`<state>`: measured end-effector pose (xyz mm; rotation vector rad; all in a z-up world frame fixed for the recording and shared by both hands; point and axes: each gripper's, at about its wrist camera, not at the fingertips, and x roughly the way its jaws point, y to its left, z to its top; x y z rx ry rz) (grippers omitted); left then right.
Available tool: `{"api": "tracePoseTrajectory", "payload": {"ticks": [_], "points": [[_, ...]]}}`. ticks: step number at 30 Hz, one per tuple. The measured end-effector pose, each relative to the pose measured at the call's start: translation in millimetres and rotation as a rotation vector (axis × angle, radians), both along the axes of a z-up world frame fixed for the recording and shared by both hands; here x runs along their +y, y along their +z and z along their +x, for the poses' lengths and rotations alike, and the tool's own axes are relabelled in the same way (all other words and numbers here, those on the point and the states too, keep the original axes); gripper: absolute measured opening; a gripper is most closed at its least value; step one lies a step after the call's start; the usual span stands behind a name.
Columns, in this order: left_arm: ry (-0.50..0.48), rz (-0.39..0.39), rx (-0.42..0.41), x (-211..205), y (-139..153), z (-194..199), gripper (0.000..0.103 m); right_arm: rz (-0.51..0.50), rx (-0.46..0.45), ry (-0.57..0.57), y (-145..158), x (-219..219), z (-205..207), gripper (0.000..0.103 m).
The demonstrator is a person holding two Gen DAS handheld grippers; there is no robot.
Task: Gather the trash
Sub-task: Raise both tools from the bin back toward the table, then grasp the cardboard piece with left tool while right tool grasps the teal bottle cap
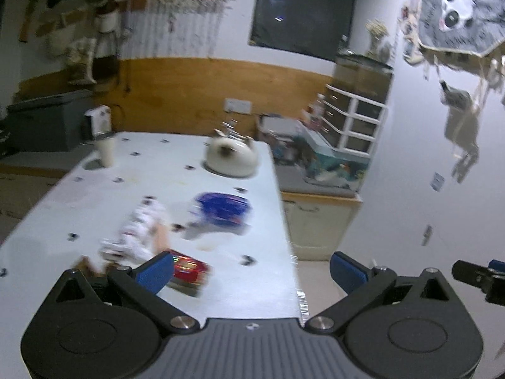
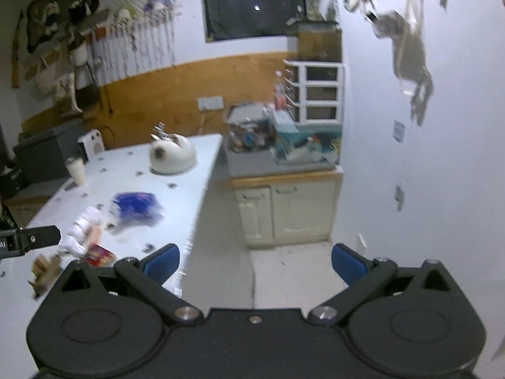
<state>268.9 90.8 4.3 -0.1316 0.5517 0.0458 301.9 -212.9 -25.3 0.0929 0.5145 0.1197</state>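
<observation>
left gripper [image 1: 252,268] hangs over the near end of the table [image 1: 246,293], jaws spread wide and holding nothing; right gripper [image 2: 255,260] floats off the table's right edge above the floor [image 2: 284,271], jaws likewise spread and bare. the trash lies ahead and left of both. nearest is a red packet [image 1: 188,271], just beyond the left gripper's left finger and touching it in view; behind it a white wrapper [image 1: 139,230], its long axis running away up the table, then a blue bag [image 1: 221,210]. brown scraps [image 2: 44,271] sit at the near left edge. the left gripper is plainly the closer one, and a short drop forward-left should reach the red packet; the right would have to swing well left. farther off on the white, speckled top stand a cup [image 1: 105,151] and a white kettle [image 1: 232,156]. beyond, a low cabinet [image 2: 287,211] piled with clutter, white drawers [image 2: 315,90], wood-panelled wall, dark window [image 2: 252,3]. both views are motion-blurred.
</observation>
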Motion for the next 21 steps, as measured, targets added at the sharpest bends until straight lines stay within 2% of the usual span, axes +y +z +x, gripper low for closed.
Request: {"api": "tracePoseTrajectory", "payload": {"ticks": [7,14,17,21], "points": [[0.067,0.035,-0.02,75,11,-26,0.103,0.004,-0.076,0.065,18,78,-14,0.103],[0.119,0.061,-0.008,134,6,-34,0.103,0.028,-0.095,0.147,19,147,-15,0.103],[0.116,0.079,0.006,156,0,-34,0.103,0.04,-0.097,0.177,17,173,-14,0.103],[0.063,0.098,0.033,181,-13,-26,0.103,0.019,-0.082,0.193,13,205,-9,0.103]]}}
